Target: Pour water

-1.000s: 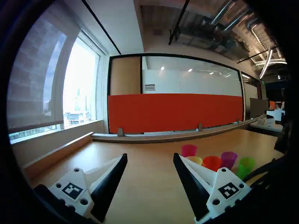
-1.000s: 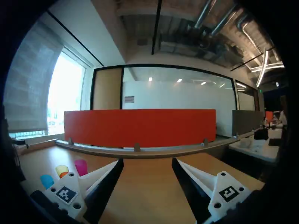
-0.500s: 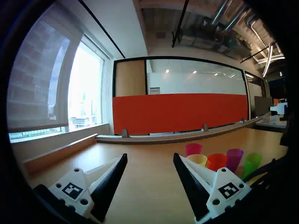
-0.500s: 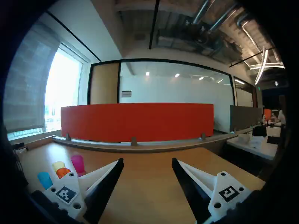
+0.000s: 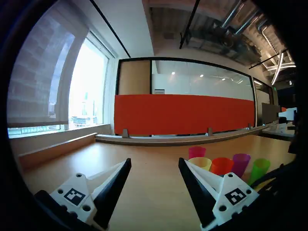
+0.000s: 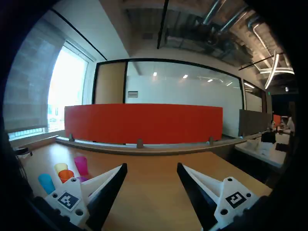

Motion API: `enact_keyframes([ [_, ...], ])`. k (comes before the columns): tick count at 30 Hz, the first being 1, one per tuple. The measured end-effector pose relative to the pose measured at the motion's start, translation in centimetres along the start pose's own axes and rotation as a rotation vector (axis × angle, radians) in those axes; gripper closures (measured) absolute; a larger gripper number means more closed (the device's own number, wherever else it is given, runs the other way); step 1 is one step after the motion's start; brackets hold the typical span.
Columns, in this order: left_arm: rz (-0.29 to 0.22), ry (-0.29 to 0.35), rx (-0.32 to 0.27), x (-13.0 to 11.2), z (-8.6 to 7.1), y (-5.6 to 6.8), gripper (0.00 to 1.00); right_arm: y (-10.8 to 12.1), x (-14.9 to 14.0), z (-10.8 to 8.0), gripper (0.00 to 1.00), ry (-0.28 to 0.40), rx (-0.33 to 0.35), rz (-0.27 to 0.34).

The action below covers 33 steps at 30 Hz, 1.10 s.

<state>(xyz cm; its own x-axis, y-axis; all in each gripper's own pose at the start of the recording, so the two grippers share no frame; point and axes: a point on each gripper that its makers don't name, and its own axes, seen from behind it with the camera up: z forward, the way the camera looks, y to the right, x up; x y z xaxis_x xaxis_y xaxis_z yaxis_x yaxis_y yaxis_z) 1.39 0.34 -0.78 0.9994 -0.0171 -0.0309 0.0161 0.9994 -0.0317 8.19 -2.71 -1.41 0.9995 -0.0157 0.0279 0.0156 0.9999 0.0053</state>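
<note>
Both grippers, left (image 5: 154, 169) and right (image 6: 151, 173), hover spread apart and empty above a wooden table (image 5: 154, 200) near colored cups (image 5: 221, 165).

Office: desk divider (image 5: 184, 114), glass partition (image 6: 184, 90).

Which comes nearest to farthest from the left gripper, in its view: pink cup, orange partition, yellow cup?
1. Yellow cup, close in, right of centre.
2. Pink cup, just behind it.
3. Orange partition, far back, straight ahead.
</note>
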Motion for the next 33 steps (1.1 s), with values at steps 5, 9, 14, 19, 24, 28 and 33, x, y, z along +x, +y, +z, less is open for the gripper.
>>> enact_keyframes([
  [5,-0.002,-0.004,0.006,-0.4,0.2,-0.1,0.09,0.2,0.3,-0.2,0.00,0.002,-0.004,0.002],
  [9,0.007,-0.010,0.006,-0.7,0.4,0.0,0.09,0.1,0.6,-0.3,0.00,0.005,0.000,0.005],
  [14,0.012,-0.019,0.002,-0.9,0.5,0.2,0.09,0.0,0.4,-0.4,0.00,0.005,0.006,0.009],
  [19,0.012,-0.027,-0.003,-1.0,0.5,0.4,0.09,0.0,0.1,-0.3,0.00,0.002,0.007,0.014],
  [24,0.013,-0.028,-0.007,-1.0,0.5,0.4,0.09,0.0,0.1,-0.4,0.00,0.005,0.009,0.021],
  [28,0.013,-0.029,-0.007,-1.0,0.5,0.4,0.09,0.1,0.2,-0.4,0.00,0.005,0.009,0.023],
  [33,0.014,-0.030,-0.006,-1.1,0.5,0.4,0.09,0.1,0.2,-0.5,0.00,0.012,0.014,0.018],
])
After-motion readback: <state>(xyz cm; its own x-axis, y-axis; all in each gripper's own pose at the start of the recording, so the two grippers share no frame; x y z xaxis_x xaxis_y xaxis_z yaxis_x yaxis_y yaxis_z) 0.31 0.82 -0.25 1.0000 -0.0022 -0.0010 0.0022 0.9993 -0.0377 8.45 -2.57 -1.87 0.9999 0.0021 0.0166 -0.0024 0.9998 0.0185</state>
